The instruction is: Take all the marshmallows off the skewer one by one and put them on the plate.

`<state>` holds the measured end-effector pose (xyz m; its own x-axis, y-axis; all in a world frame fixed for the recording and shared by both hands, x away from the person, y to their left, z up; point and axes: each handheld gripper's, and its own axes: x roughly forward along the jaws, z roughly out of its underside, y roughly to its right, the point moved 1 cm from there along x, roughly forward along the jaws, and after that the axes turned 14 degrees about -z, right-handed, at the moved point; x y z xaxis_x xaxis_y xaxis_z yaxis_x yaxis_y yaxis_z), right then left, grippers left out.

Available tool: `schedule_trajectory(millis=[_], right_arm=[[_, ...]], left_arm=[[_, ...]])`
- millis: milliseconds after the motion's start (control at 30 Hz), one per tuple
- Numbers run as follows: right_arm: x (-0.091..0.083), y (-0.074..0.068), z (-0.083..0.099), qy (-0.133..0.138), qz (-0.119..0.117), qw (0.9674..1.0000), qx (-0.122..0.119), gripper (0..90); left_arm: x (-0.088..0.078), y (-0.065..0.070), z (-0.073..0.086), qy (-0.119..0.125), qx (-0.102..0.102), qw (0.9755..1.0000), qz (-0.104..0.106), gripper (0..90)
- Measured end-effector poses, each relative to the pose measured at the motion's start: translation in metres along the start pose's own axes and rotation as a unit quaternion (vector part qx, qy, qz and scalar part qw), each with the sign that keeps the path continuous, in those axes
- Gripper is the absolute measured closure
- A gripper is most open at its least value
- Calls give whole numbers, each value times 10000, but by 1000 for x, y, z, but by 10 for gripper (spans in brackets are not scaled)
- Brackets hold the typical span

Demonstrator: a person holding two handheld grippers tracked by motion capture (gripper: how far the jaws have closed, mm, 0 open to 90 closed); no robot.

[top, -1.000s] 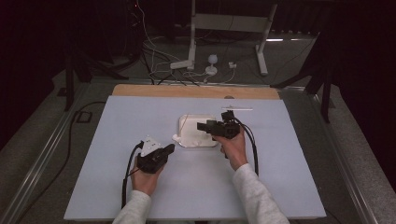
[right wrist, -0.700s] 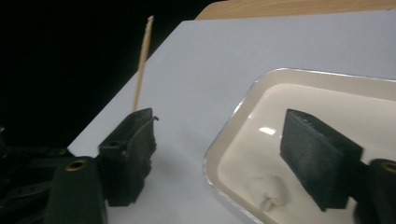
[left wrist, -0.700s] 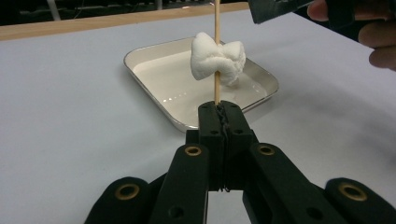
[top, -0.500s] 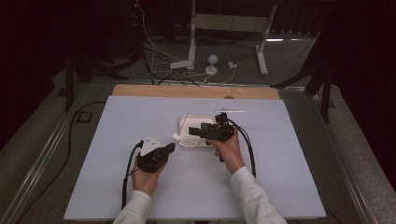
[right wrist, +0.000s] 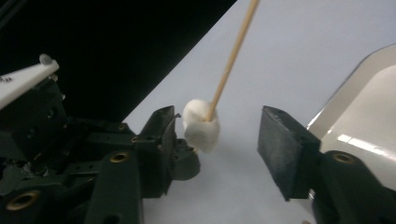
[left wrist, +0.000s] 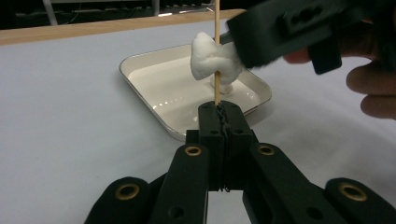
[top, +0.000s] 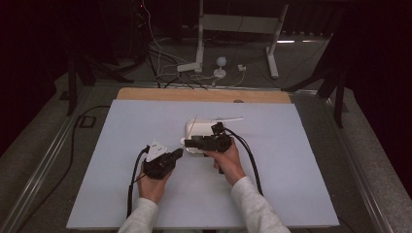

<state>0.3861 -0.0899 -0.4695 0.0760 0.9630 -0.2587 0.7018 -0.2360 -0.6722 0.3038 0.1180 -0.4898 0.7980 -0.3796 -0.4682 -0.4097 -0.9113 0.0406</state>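
My left gripper [left wrist: 217, 112] is shut on the lower end of a thin wooden skewer [left wrist: 216, 46], which stands upright. A white marshmallow [left wrist: 212, 65] is threaded on the skewer just above the jaws. My right gripper [right wrist: 219, 144] is open, with one jaw on each side of the marshmallow [right wrist: 201, 125] and touching neither side. In the high view the left gripper [top: 176, 154] and right gripper [top: 190, 142] meet at the near left corner of a white tray [top: 200, 127].
The shallow white tray [left wrist: 154, 70] lies mid-table on a pale blue mat [top: 291, 160]. A second light stick [top: 227, 119] rests across its far rim. A wooden strip [top: 204, 95] edges the table's far side; cables and stand legs lie on the floor beyond.
The right gripper has swung left from over the tray toward the left gripper and now straddles the marshmallow. The left gripper shifted slightly toward the tray.
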Motion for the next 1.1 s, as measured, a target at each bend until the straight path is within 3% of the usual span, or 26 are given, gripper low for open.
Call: schedule_trajectory(millis=[567,700,1100], right_arm=[[12,1,3,-97,-277,9988,392,706],[11,3,3,-93,-313,9982,501,731],[4,0,-1,53,-220,9985,508,769]], left_arm=[[0,1,0,3,6,10000,30,900],[1,1,0,2,17,10000,34,900],[0,4,1,49,275,9996,13,900]])
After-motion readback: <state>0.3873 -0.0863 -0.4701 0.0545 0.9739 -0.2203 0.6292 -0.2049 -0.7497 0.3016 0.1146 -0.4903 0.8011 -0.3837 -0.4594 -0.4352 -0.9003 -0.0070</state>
